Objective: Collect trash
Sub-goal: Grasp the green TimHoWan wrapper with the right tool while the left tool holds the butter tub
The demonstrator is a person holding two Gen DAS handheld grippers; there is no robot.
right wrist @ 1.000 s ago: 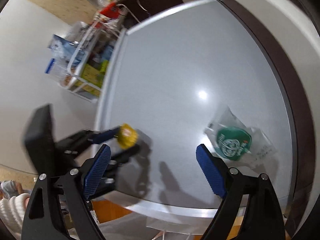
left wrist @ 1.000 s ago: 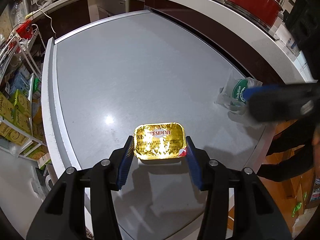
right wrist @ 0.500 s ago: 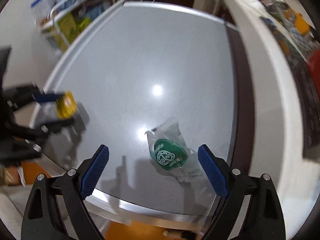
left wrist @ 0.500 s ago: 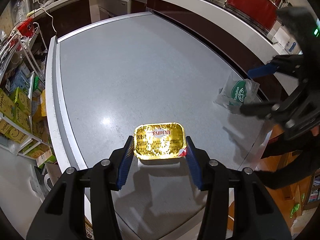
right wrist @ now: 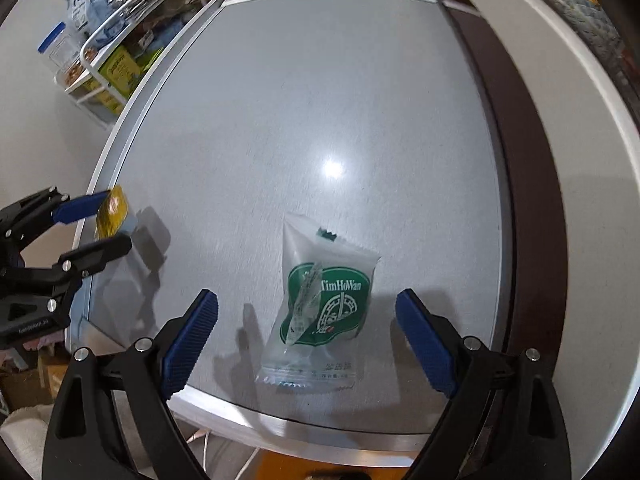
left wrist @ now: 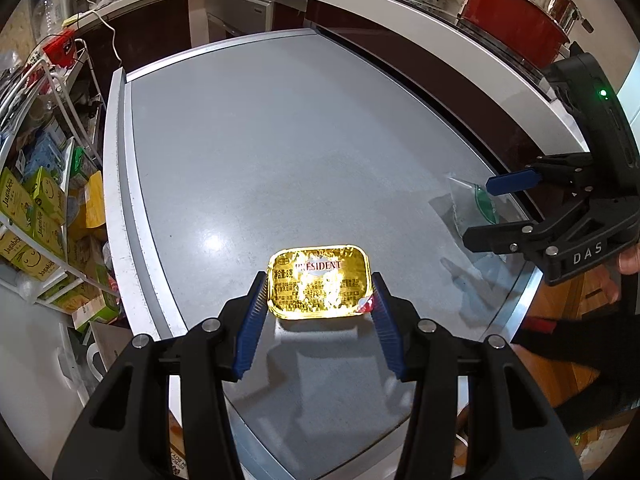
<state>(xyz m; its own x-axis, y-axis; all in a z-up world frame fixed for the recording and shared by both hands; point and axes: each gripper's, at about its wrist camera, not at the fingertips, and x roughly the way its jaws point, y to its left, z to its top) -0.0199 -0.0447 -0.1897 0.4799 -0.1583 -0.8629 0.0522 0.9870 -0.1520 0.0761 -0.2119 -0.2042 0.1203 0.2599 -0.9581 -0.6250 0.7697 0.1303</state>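
Note:
My left gripper (left wrist: 318, 300) is shut on a gold foil butter packet (left wrist: 319, 280) marked PRESIDENT and holds it above the grey table (left wrist: 280, 140). The packet also shows in the right wrist view (right wrist: 113, 216), at the table's left edge. A clear plastic wrapper with a green TimHoWan logo (right wrist: 324, 304) lies flat near the table's front edge. My right gripper (right wrist: 306, 320) is open and empty, its fingers on either side of the wrapper and above it. In the left wrist view the wrapper (left wrist: 472, 204) lies partly behind the right gripper (left wrist: 496, 208).
A wire rack with green and yellow boxes (left wrist: 32, 208) stands left of the table. A white counter (left wrist: 400, 4) runs behind it, with a red pot (left wrist: 516, 20) on it. A dark gap separates table and counter.
My right gripper has swung toward the wrapper and now frames it, closer than before. My left gripper keeps hold of the butter packet and has barely moved.

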